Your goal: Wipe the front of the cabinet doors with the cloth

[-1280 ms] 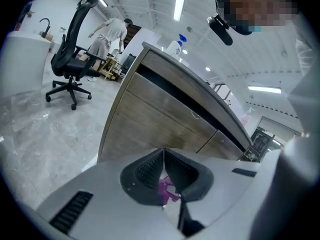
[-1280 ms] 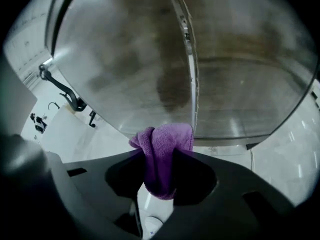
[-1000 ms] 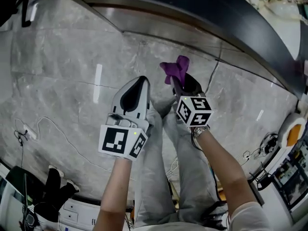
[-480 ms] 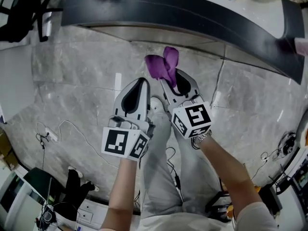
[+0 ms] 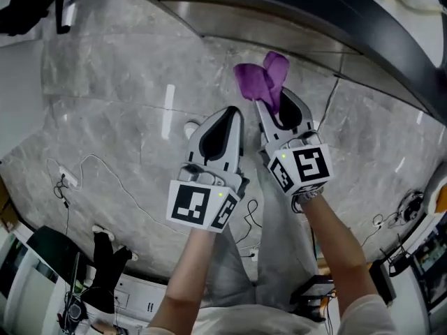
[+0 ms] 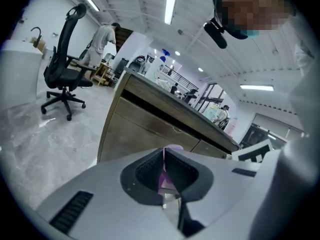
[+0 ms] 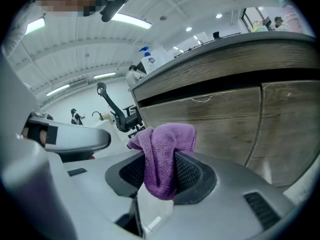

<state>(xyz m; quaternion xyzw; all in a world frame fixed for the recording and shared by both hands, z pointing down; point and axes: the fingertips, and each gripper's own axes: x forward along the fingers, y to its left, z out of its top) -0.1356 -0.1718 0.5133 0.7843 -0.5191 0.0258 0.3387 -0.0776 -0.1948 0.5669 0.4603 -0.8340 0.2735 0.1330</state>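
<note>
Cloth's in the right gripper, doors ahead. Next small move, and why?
Probably push the right gripper forward until the purple microfibre cloth meets the brown wood-grain cabinet door. The jaws are clamped on the cloth, which sticks out past their tips, and it looks short of the door front, so no wiping can start.

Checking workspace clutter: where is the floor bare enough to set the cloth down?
Bare marble floor lies between the cabinet and the white cable, left of the cloth. Crowded: the cables and gear at right, and the dark bag at bottom left.
</note>
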